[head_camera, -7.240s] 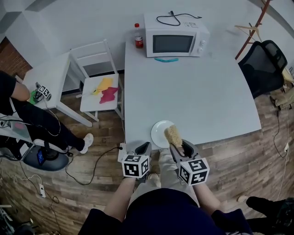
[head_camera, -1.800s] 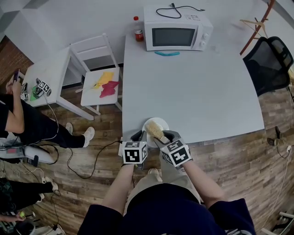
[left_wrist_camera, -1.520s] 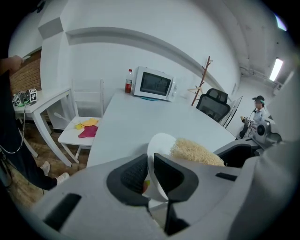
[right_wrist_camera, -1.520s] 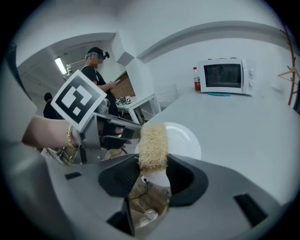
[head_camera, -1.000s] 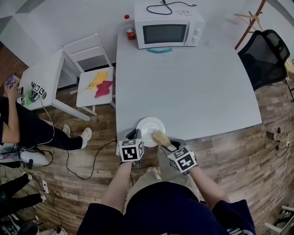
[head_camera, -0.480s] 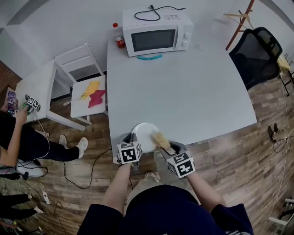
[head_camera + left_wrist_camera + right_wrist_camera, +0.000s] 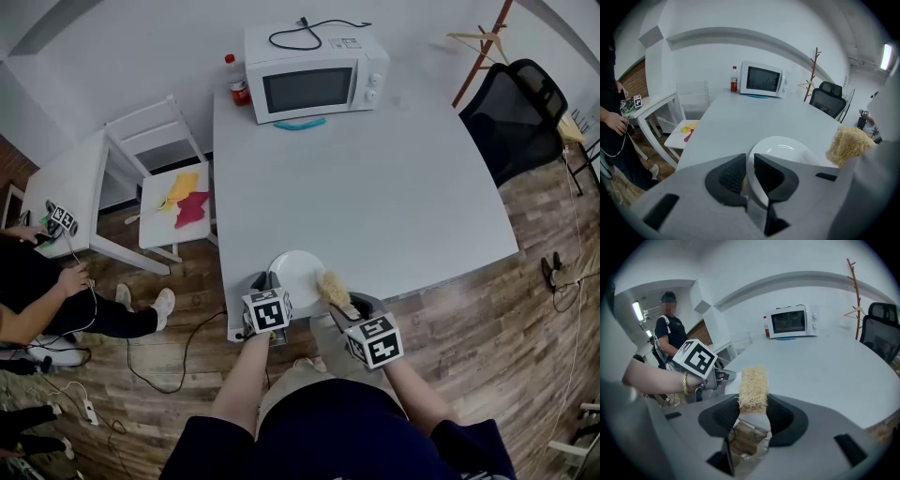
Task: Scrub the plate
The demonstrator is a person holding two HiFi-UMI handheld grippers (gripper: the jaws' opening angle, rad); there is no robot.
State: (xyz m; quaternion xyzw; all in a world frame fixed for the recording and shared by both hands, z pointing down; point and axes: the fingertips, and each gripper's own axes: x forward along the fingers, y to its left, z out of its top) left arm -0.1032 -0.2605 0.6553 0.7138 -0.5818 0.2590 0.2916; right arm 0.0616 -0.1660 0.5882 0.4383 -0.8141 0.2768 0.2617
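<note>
White plate (image 7: 298, 266) gripped by its rim at the near edge of the desk (image 7: 375, 187), fibre scrubber (image 7: 330, 287) beside it
The left gripper (image 7: 749, 174) has its jaws clenched on the plate's near rim; the right gripper (image 7: 752, 417) grasps the scrubber's handle, its head just beside the plate's right rim. The hold on smooth ware is narrow: scrubbing pressure away from it could lever the plate loose, and this near the edge it might slide onto the wooden floor (image 7: 450, 300)

Head cam high, steeply down over table (image 7: 375, 187), 2 gripper cams low at near edge, close behind jaws, facing far microwave (image 7: 314, 84), shared by all 3, plate (image 7: 296, 272) by head + left.
</note>
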